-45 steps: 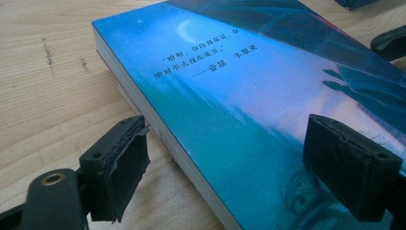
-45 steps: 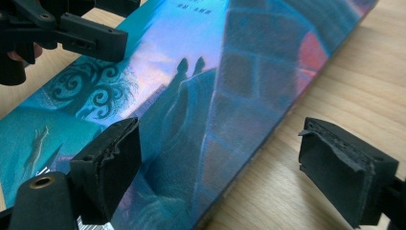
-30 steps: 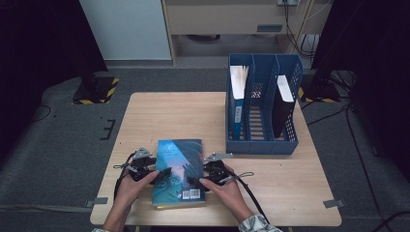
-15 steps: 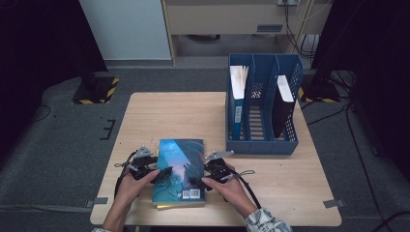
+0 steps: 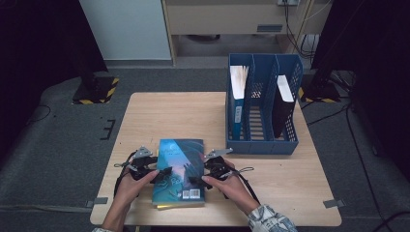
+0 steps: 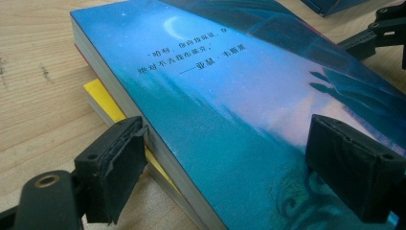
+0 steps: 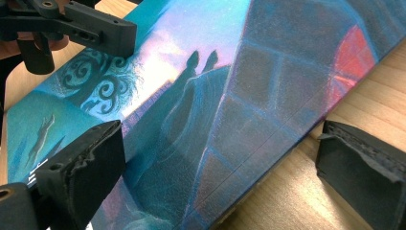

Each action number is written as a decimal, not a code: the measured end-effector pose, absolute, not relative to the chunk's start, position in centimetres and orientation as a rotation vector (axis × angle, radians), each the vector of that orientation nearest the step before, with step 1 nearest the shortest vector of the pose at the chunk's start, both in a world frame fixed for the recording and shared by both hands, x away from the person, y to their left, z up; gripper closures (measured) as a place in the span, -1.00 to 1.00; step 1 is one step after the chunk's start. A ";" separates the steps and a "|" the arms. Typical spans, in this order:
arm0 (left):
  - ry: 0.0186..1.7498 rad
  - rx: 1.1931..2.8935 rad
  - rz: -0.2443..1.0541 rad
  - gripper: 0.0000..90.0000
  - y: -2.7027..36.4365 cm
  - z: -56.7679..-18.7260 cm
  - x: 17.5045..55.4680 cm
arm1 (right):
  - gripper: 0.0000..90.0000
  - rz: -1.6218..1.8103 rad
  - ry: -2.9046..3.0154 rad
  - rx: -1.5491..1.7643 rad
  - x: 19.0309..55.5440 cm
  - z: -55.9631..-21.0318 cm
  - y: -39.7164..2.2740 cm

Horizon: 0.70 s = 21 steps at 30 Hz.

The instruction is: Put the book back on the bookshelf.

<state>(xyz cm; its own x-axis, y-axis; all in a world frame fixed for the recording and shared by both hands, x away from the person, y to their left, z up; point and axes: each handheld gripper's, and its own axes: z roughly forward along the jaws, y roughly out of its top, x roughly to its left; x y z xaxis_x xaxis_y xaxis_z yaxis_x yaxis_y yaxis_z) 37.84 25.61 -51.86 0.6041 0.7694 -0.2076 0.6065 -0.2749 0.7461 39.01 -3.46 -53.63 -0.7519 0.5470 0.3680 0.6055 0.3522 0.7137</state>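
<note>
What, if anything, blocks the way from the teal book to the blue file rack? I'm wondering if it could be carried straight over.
Nothing visible does. The teal book lies on a yellow one, with bare table between it and the file rack, whose middle slot looks free.

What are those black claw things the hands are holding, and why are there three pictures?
The black claws are grippers, tools with two jaws that pinch. A person holds one in each hand: the left gripper and the right gripper. One picture comes from a camera up high, looking down on the wooden table. The other two come from little cameras riding on the grippers, so you look along their jaws. On the table lies a blue-green book, resting on a thinner yellow book. Behind stands a blue file rack with a few books upright in it. Each gripper has one jaw over the top book's cover and one beside its edge. The right jaws have just been opening, and they are not squeezing the book.
</note>
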 end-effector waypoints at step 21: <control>1.091 1.994 0.274 -0.69 26.0 -51.7 37.6 | -0.82 -1.362 -2.513 -1.086 38.9 -53.4 -3.3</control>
<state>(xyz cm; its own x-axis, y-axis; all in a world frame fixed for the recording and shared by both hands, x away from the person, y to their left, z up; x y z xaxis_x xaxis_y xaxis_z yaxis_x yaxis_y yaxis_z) 37.60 26.04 -51.66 0.5994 0.7785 -0.1860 0.5983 -0.2814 0.7502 38.87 -3.34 -53.43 -0.7443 0.5455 0.3852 0.6205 0.3519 0.7008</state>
